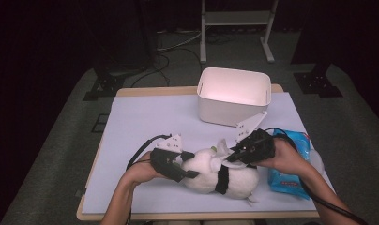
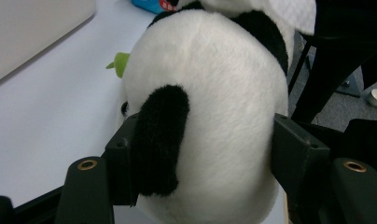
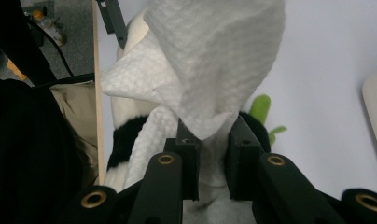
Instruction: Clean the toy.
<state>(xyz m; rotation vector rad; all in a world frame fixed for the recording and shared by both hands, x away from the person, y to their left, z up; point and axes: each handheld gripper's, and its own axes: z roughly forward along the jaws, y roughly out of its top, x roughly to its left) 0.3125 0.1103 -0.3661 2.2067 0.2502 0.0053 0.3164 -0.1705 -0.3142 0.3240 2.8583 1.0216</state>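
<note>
Lying on its side at the table's (image 1: 145, 117) near edge, plush panda (image 1: 216, 176), white with black bands. Left gripper (image 1: 190, 165) clamps its head; right gripper (image 1: 230, 157), above, pinches a white wipe (image 3: 214, 60).

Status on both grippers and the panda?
Left gripper clamped on panda's head. Right gripper pinching white wipe over its body. Wipe pack at right, bin behind; nothing blocking.

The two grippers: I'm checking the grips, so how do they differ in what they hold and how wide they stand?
The left gripper clamps the toy panda with jaws spread wide; the right gripper pinches a white wipe with jaws nearly together. The left sits at the panda's head end, the right above its body. Both are shut on something soft.
</note>
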